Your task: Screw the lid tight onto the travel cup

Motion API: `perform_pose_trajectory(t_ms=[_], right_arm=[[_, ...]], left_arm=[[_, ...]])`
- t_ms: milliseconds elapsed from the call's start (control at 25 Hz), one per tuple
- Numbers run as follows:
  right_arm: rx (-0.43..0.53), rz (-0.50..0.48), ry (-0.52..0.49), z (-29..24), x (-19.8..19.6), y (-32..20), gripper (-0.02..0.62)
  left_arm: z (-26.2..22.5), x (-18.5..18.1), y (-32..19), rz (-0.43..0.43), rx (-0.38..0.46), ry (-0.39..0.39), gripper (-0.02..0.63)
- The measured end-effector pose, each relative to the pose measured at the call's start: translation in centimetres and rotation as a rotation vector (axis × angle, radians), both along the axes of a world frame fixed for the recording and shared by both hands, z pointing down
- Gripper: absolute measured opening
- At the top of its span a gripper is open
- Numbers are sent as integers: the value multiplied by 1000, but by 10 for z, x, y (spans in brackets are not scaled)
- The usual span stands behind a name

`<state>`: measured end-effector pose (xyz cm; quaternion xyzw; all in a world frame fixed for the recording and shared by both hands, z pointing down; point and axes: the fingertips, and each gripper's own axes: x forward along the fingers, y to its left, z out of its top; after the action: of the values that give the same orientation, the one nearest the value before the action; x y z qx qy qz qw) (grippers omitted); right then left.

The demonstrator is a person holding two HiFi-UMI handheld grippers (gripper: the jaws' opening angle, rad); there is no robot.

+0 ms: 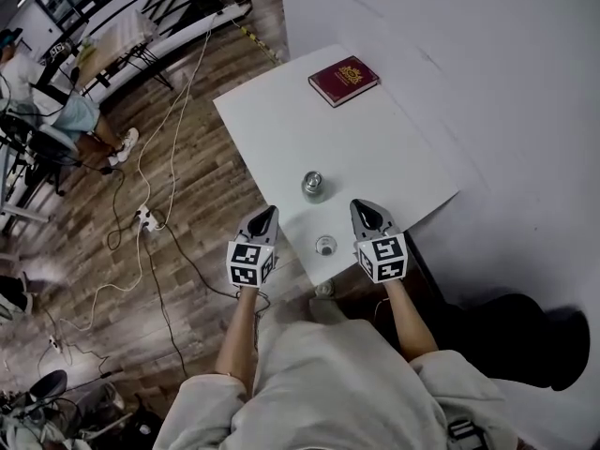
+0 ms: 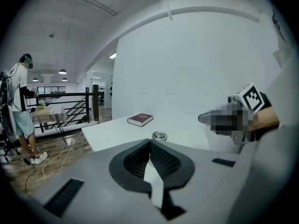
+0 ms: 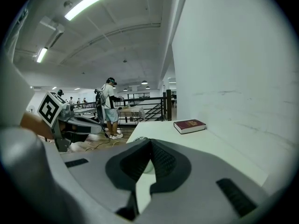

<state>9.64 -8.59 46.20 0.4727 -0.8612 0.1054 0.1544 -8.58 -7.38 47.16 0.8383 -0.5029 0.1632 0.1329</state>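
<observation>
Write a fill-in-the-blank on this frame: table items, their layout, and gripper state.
1. The book at the far end of the white table has a ___ cover.
2. The fingers of the left gripper and the right gripper are ___ and hold nothing.
3. In the head view, the travel cup stands ___ the book and the lid.

Missing words: red; shut; between

Jaws of left gripper (image 2: 150, 143) noted closed, empty. Possibly the travel cup (image 2: 159, 135) seen just beyond; book (image 2: 140, 119) farther back.
</observation>
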Motion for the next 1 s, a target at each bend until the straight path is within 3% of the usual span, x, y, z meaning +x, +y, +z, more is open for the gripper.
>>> perform_pose_trajectory(t_ms=[600, 1000], right_arm=[[-47, 25, 19, 28, -18, -23, -2], [-79, 22, 34, 55, -19, -29, 0]], left_arm=[[17, -4, -38, 65, -28, 32, 8], [44, -13, -50, 58, -63, 29, 8]])
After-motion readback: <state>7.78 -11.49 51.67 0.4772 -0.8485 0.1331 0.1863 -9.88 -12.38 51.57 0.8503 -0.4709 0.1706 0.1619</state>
